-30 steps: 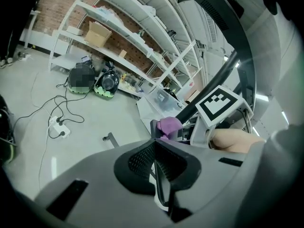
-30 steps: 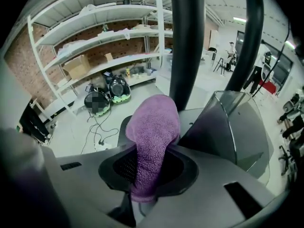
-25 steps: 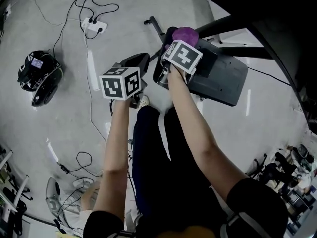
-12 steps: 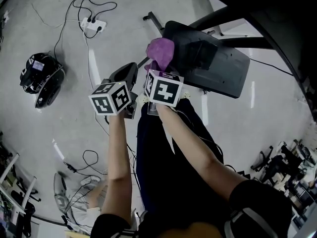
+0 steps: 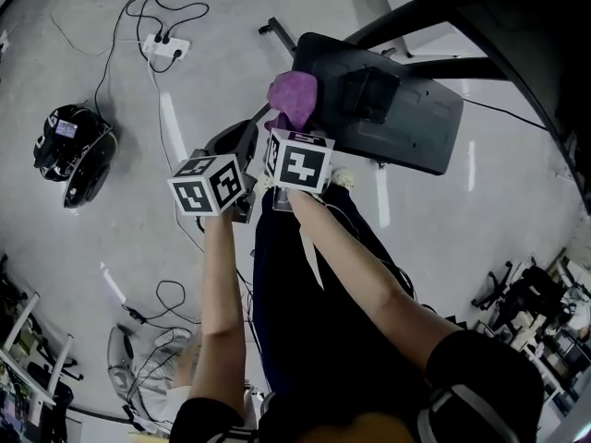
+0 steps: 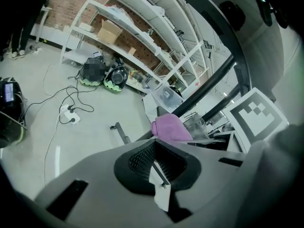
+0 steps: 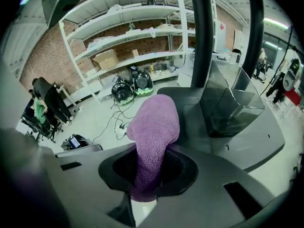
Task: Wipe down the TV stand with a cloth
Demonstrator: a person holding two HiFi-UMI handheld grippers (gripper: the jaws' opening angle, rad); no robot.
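Right gripper clamped on a purple cloth, cloth at the left edge of the dark TV stand, left gripper just beside, jaws together, nothing between them

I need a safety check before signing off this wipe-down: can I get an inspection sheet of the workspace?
Surface: dark stand base, a box on it.
Job's things: purple cloth at the base's near edge.
Clutter: black device on the floor.
Grippers: right gripper shut on cloth; left gripper shut, empty.
Cables: power strip and loose cables across the floor.
Surroundings: white shelves, brick wall.
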